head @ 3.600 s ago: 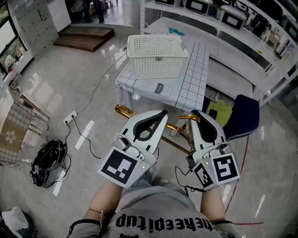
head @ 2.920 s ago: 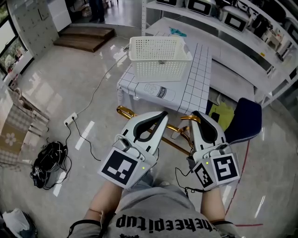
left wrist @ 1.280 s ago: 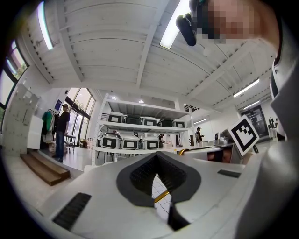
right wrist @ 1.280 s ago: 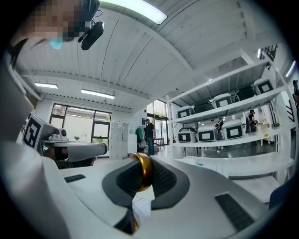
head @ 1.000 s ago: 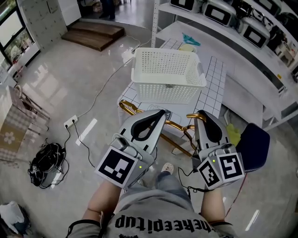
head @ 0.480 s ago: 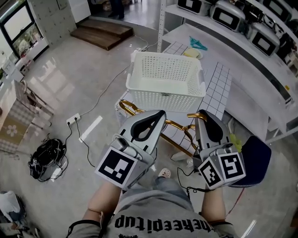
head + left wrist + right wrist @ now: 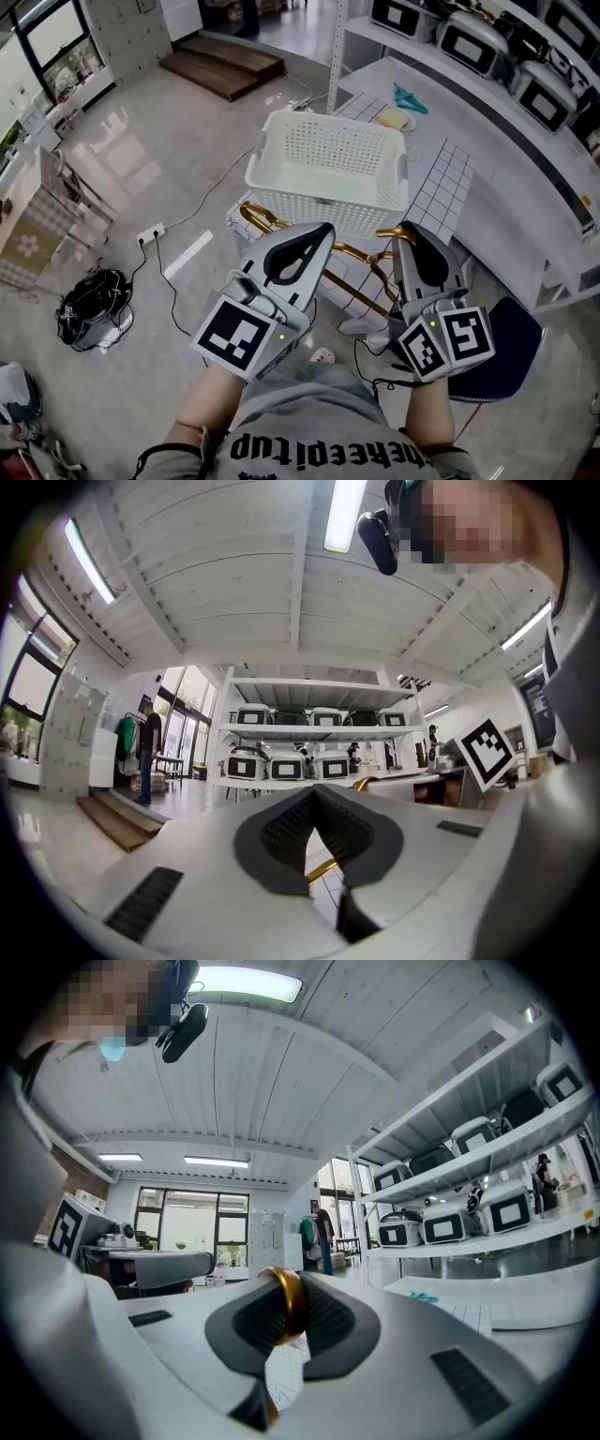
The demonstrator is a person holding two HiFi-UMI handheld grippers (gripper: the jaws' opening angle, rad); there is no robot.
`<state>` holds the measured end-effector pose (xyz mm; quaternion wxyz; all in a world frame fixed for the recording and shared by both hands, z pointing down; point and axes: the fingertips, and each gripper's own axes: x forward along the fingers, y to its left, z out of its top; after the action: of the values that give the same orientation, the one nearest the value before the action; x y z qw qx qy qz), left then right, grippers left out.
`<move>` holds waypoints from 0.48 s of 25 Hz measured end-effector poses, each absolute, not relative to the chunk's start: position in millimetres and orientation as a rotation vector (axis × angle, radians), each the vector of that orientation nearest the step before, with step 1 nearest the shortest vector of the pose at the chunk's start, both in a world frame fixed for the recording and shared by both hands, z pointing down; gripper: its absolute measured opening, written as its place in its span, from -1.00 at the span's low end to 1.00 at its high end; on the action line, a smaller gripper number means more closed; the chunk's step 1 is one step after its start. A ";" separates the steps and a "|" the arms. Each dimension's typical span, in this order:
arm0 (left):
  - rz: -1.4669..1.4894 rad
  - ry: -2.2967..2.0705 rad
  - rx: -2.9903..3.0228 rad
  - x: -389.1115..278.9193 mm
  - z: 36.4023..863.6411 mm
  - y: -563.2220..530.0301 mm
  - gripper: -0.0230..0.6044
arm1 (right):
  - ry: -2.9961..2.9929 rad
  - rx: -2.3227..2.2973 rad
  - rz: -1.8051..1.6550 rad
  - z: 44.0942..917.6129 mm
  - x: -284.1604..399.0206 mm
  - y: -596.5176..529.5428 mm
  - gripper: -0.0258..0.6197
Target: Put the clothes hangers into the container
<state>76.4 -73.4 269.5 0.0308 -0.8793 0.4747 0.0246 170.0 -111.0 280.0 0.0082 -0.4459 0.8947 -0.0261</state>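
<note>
Right gripper view shows the right gripper (image 7: 287,1288) clamped on the gold hanger (image 7: 285,1314), the left gripper (image 7: 315,797) with jaws pressed together, both near the white basket (image 7: 323,202) at the table's (image 7: 442,187) near edge.

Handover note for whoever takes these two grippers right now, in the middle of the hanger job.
Left gripper: jaws together at the tips. A bar of the gold hanger shows through the gap below the pads; I cannot tell whether it is pinched.
Right gripper: shut on the hanger.
Things: the hanger hangs between the two grippers, just short of the white basket, which stands on the checked table.
Done: hanger is off the floor and in hand.
Left: lift it over the rim and release it inside. No hanger shows in the basket.
</note>
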 end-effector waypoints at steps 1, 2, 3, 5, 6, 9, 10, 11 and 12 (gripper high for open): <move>0.075 1.472 -2.708 79.8 269.7 -75.0 -0.87 | 2.800 -1.386 -0.083 280.2 173.3 -113.2 -0.83; 0.064 1.485 -2.714 83.5 271.2 -75.9 -0.87 | 2.802 -1.378 -0.084 280.4 176.7 -115.1 -0.83; 0.052 1.498 -2.719 87.5 272.9 -76.4 -0.86 | 2.805 -1.370 -0.085 280.5 180.0 -116.8 -0.83; 0.056 1.499 -2.697 94.3 272.7 -78.4 -0.86 | 2.807 -1.357 -0.088 280.6 186.4 -119.8 -0.83; 0.059 1.498 -2.687 97.3 272.7 -79.3 -0.86 | 2.808 -1.353 -0.089 280.8 189.6 -121.0 -0.83; 0.028 1.532 -2.722 106.4 278.1 -79.1 -0.87 | 2.807 -1.349 -0.094 281.7 198.4 -124.1 -0.83; 0.022 1.537 -2.726 108.9 278.8 -79.3 -0.86 | 2.805 -1.347 -0.095 282.1 200.9 -125.2 -0.83; 0.018 1.539 -2.724 111.0 279.0 -79.9 -0.86 | 2.804 -1.345 -0.096 282.6 203.2 -126.3 -0.83; 0.015 1.540 -2.718 112.6 278.9 -80.7 -0.86 | 2.803 -1.342 -0.099 283.1 205.1 -127.5 -0.83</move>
<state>112.6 -80.7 278.9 0.0087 -0.8701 0.4928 0.0047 205.1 -127.5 283.1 0.0162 -0.4316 0.9014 -0.0318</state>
